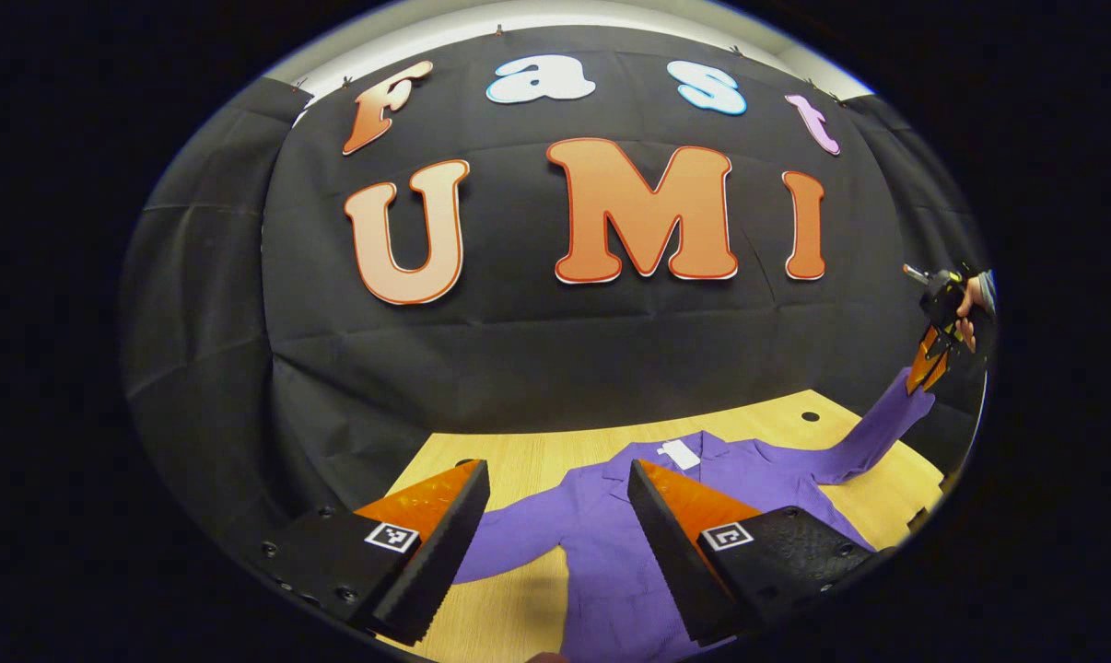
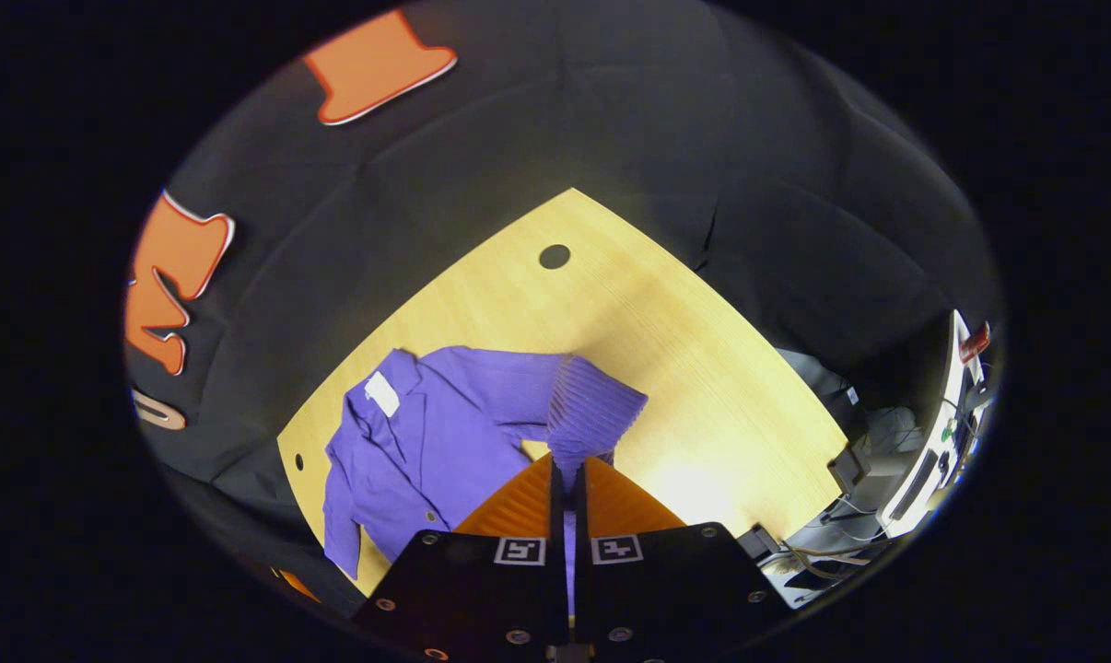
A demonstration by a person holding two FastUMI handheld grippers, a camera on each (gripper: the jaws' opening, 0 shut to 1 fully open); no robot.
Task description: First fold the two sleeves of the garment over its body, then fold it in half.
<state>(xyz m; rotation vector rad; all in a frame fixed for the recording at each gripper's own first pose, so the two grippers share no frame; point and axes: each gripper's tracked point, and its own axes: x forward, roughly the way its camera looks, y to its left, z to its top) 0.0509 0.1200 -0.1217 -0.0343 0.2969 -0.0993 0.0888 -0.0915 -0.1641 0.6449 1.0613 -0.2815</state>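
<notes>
**Purple shirt, one sleeve lifted**

Purple cloth covers the middle of the wooden counter. It is a shirt with a collar and a small white tag at the neck. In the left gripper view it lies flat in the lower middle of the frame.

The left gripper sits at the bottom of its own view. Its two fingers are wide apart and hold nothing. One sleeve lies flat on the counter between them.

The right gripper is at the bottom middle of its own view. Its fingers are pressed close together on the end of the other sleeve. That sleeve is pulled up off the counter. The rest of the shirt lies to the left of it.

In the left gripper view, the right gripper shows far off at the right edge, with a hand holding it. The lifted sleeve slopes up from the shirt to it.

A small dark hole is in the counter near the top.
</notes>
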